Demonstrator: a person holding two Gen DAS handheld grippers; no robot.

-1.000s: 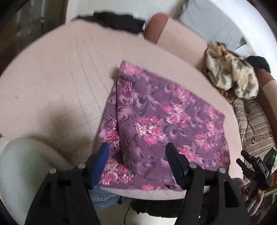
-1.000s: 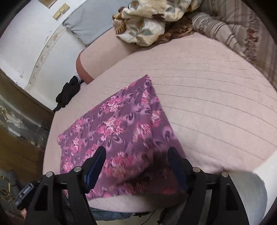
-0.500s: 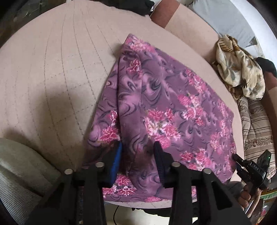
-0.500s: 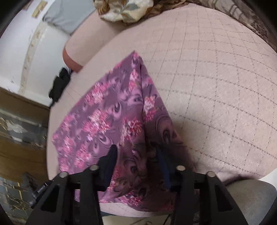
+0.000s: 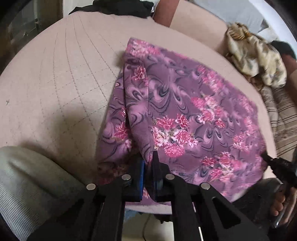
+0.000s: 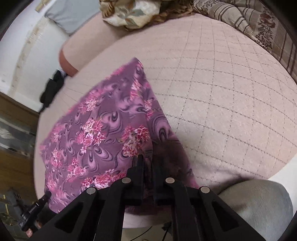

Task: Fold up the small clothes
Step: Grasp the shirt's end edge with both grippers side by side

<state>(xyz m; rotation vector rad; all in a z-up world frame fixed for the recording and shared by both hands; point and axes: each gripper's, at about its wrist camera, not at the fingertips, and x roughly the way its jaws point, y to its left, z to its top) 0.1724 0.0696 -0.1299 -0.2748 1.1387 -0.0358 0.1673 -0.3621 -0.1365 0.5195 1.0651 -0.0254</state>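
Observation:
A purple cloth with pink flowers (image 5: 185, 103) lies spread on the pink quilted cushion (image 5: 65, 74), folded over along its left side. My left gripper (image 5: 148, 163) is shut on the cloth's near left edge. In the right wrist view the same cloth (image 6: 100, 129) lies ahead, and my right gripper (image 6: 146, 163) is shut on its near right edge. The right gripper also shows in the left wrist view (image 5: 278, 165) at the cloth's near right corner.
A crumpled beige floral fabric (image 5: 256, 55) and a striped blanket (image 6: 259, 24) lie at the back right. A dark garment (image 5: 118, 7) lies at the far edge. A grey-clad knee (image 5: 33, 181) is near the front edge.
Both grippers moved forward onto the cloth's near edge and went from wide open to shut on it.

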